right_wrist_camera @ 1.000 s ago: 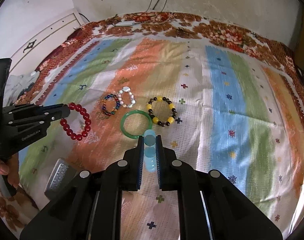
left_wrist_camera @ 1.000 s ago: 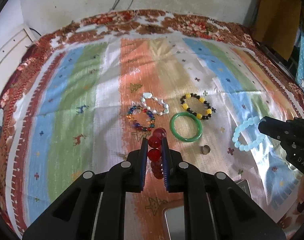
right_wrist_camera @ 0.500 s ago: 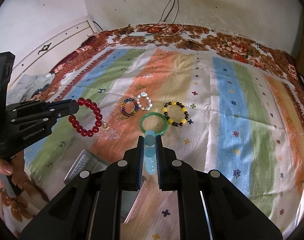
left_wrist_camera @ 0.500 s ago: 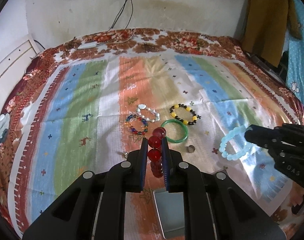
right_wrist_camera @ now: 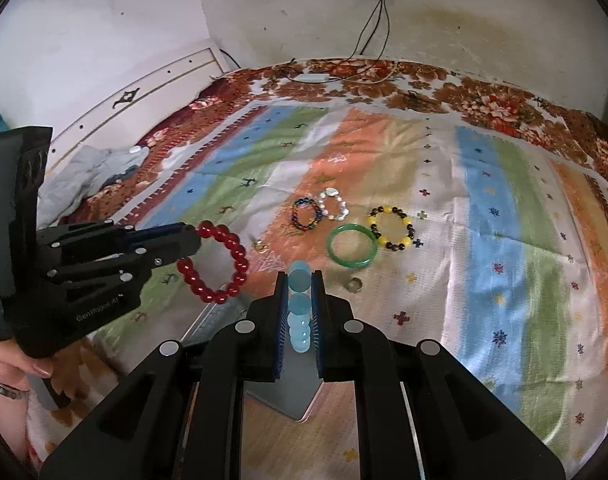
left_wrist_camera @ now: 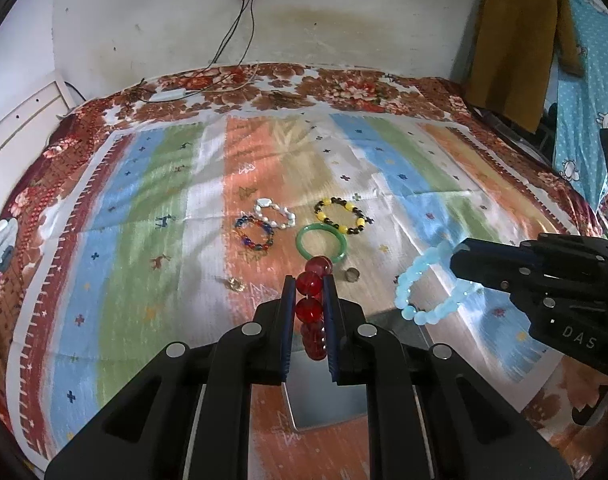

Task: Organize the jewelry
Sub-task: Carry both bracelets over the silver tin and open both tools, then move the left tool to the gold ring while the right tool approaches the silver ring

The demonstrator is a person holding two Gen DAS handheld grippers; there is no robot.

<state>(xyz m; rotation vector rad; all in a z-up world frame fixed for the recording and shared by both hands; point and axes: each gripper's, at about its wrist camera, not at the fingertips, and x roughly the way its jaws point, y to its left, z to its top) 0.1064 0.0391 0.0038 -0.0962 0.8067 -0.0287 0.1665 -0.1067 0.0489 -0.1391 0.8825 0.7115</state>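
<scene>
Left gripper [left_wrist_camera: 309, 282] clamps the red bead bracelet [right_wrist_camera: 216, 266], lifted above the striped cloth [left_wrist_camera: 136, 248]; green bangle [left_wrist_camera: 321, 242] and other bracelets lie mid-cloth; right gripper [right_wrist_camera: 300, 278] pinches the pale blue bracelet [left_wrist_camera: 428, 284], also aloft

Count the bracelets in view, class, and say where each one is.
6. Red bracelet in the left gripper; pale blue bracelet in the right gripper; multicolour, white, green bangle and yellow-black lying on the striped cloth.
</scene>
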